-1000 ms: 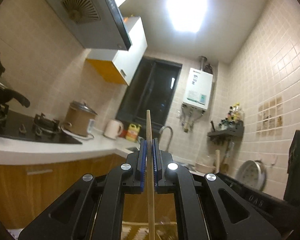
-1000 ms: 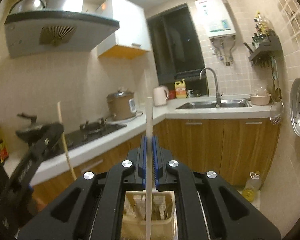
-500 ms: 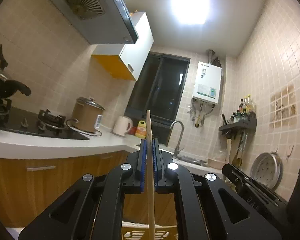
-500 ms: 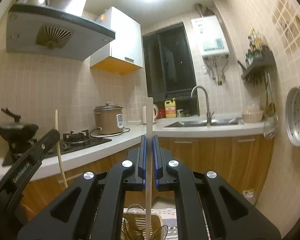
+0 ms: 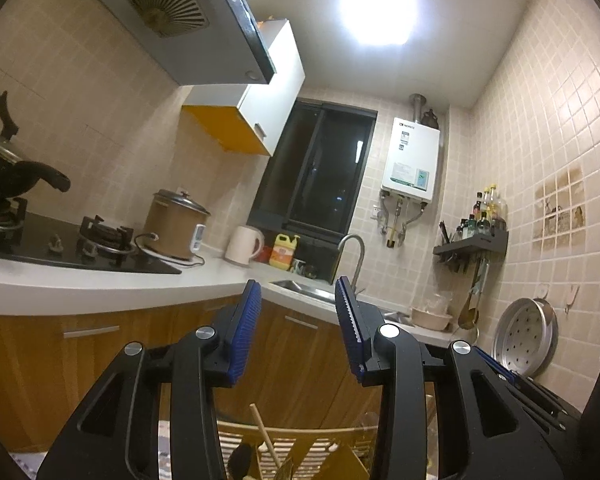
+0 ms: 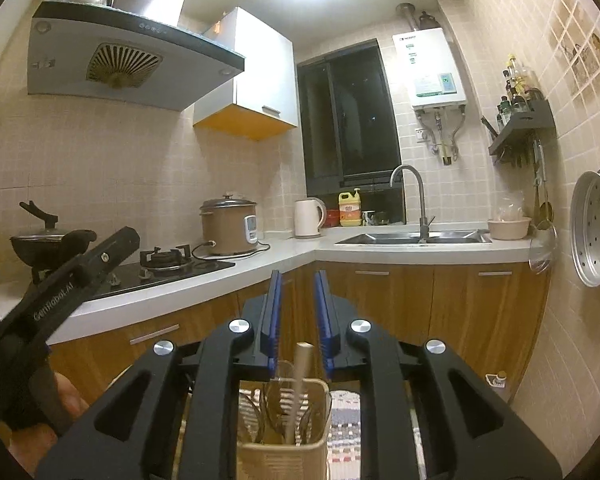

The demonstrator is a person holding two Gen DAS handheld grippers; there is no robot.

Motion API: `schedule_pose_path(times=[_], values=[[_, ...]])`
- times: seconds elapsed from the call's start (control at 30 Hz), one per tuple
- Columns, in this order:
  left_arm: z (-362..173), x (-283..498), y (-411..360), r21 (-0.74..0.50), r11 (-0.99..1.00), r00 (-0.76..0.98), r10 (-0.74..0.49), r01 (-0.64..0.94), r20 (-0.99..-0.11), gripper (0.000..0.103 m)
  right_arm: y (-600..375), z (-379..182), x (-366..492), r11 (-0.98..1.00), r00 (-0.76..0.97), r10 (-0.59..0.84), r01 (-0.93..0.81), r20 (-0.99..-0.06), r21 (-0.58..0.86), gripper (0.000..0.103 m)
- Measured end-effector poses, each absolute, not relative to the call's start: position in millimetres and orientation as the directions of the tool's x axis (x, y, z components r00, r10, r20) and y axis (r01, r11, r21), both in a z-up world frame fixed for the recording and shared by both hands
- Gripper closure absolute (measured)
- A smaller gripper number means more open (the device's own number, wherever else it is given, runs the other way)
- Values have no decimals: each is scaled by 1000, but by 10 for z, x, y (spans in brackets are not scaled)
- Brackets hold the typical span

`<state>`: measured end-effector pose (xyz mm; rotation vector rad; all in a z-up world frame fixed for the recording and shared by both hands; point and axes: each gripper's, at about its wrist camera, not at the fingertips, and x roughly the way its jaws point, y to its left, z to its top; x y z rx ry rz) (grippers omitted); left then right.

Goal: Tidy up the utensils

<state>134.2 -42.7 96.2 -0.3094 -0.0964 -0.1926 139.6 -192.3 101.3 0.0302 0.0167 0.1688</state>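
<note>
left gripper point(image 5: 296, 292) jaws have just been opening, empty, a wooden chopstick point(image 5: 265, 436) below them; right gripper point(image 6: 298, 284) likewise parted, pale chopstick point(image 6: 298, 392) loose in the utensil holder point(image 6: 284, 456) beneath.

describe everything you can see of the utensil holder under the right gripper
The utensil holder is a beige, plastic-looking tub with slotted walls and a rounded rim, standing upright below the right gripper, whose jaws have just been opening with nothing pressed between the pads. A pale chopstick leans inside it, tip poking above the rim, among dark metal-looking utensils whose kinds are hard to tell. Its base is cut off by the frame edge.
</note>
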Motion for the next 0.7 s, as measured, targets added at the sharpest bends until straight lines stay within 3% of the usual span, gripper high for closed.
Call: schedule_pose_path(times=[0.1,0.23,0.33,0.4,0.6,0.7], values=[[996,1254,-363,-298,932,977,-180,207,116,67,-1916,1019,1295,985,984,173,-172,-33,23,84],[1039,1086,-289,-280,934,974,-202,224,104,66,-1933,992,1097,986,985,168,-167,-51,21,64],[1018,904,-223,-264,938,974,-209,225,89,61,-1935,931,934,984,980,179,-178,-90,21,61],[996,761,-170,-247,946,977,-198,211,79,46,-1931,876,794,985,978,174,-173,-114,16,58],[866,363,-43,-204,963,984,-178,179,21,21,-1915,680,485,984,962,176,-174,-211,25,43],[727,214,-33,-172,973,986,-161,153,-34,16,-1866,558,306,991,965,128,-134,-227,-9,32]])
